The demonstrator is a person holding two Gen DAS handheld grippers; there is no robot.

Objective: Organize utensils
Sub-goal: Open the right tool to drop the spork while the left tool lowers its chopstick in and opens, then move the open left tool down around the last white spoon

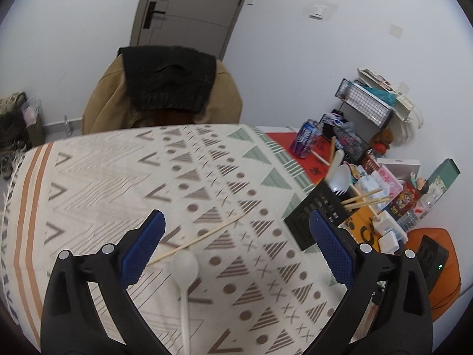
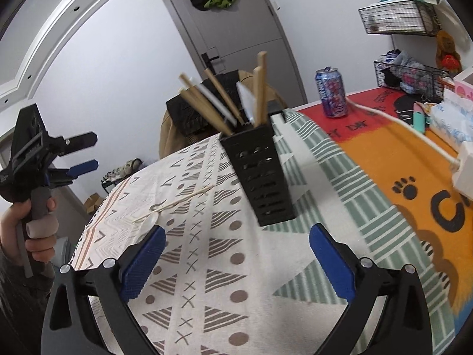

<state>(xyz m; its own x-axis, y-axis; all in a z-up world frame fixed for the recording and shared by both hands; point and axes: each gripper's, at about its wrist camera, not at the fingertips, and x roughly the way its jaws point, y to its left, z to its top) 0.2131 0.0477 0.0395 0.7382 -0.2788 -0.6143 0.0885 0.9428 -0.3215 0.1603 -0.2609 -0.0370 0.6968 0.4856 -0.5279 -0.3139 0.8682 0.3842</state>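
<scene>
**Even indoor light, strong fisheye warp, patches of motion blur**

You get bright, diffuse room light in both views; no source shows. Shadows under the black perforated plastic utensil holder [image 2: 263,174] are faint. Your lenses bow the grey door [image 2: 236,38] and vignette the corners black. The patterned beige tablecloth [image 1: 118,177] smears in the left view; the wooden chopsticks in the holder [image 2: 207,106] blur in the right.
</scene>
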